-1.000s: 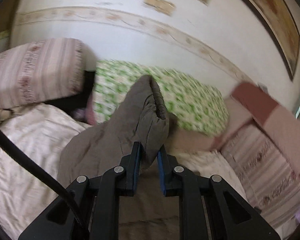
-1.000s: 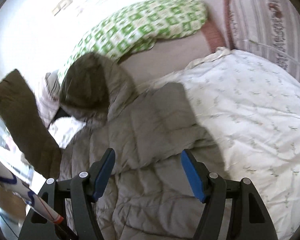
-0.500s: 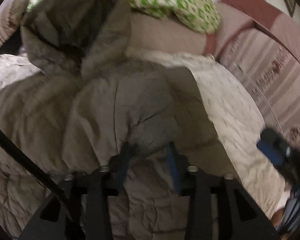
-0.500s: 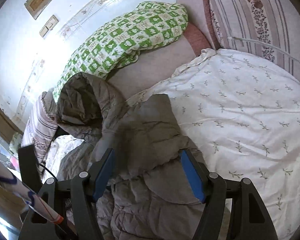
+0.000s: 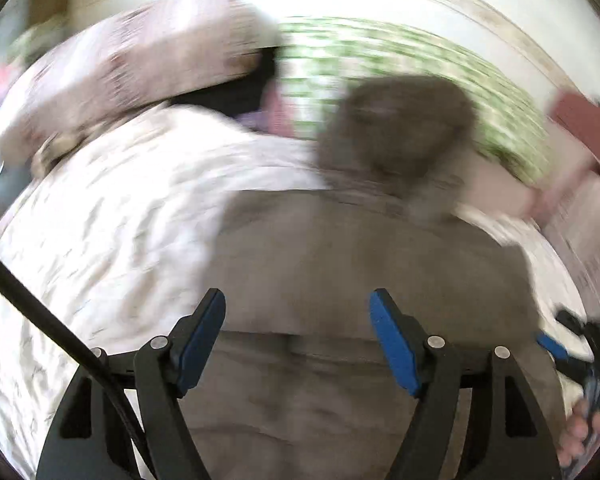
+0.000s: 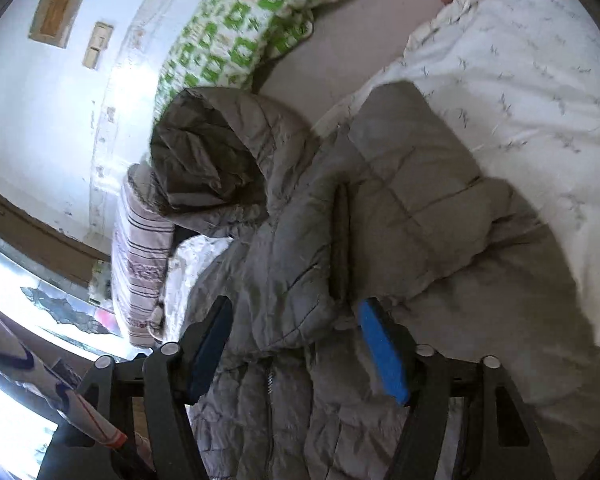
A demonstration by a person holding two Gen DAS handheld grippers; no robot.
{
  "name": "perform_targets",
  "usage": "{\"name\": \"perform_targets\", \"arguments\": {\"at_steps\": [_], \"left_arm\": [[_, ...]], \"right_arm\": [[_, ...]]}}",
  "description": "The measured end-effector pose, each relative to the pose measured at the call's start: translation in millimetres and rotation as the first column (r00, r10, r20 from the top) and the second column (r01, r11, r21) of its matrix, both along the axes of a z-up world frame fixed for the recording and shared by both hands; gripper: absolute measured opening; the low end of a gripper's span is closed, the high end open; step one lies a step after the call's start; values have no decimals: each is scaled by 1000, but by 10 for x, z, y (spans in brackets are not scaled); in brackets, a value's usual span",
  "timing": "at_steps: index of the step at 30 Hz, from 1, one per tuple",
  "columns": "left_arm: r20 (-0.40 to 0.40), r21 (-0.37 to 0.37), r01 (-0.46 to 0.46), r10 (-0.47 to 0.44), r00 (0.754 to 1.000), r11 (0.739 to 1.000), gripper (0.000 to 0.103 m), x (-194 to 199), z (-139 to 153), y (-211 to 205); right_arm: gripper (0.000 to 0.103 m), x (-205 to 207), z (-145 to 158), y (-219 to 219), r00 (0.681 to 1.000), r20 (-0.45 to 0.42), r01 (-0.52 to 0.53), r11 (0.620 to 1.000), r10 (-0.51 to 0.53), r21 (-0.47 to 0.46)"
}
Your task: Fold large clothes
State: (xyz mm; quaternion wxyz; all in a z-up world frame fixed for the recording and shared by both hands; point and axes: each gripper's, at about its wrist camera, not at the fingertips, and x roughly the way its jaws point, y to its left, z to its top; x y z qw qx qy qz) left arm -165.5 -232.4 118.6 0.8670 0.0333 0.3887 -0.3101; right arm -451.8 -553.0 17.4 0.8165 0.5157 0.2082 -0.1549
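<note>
Grey-brown quilted puffer jacket [image 6: 380,208] flat on white leaf-print duvet [image 6: 540,64], long axis toward green-checked pillow [image 6: 252,28], hood [image 6: 212,160] farthest. Left gripper [image 5: 298,330] jaws wide, empty; right gripper [image 6: 296,340] wide, empty, above jacket.

- A bedroom in a home.
- A bed [image 6: 540,80] fills both views, spread with a white quilt printed with small sprigs.
- A green-and-white patterned pillow [image 6: 236,28] lies at the head, against a painted wall [image 6: 40,92].
- A striped pink bolster [image 6: 140,264] lies beside it; more striped cushions [image 5: 588,232] line the other side.
- The wall is white, with a worn decorative border [image 6: 104,120] and a framed picture [image 6: 60,8].
- A grey padded jacket [image 6: 340,240] with a hood lies spread on the quilt, everyday household laundry.
</note>
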Motion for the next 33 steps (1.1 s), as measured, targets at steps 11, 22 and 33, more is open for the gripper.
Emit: {"name": "perform_targets", "arguments": {"at_steps": [11,22,33], "left_arm": [[-131,-18,-25,23,991,1000,74,581,-430,44],[-107,168,-15,34,994,986,74,544,-765,-158],[78,78,88,-94,992,993,74,48,-271,-368]], "right_arm": [[19,293,40,19,992,-111,48,990,-63,-136],[29,264,-102,-118,968,-237,53,988,-86,-145],[43,371,506,319,969,-217,7,888,-120,-460]]}}
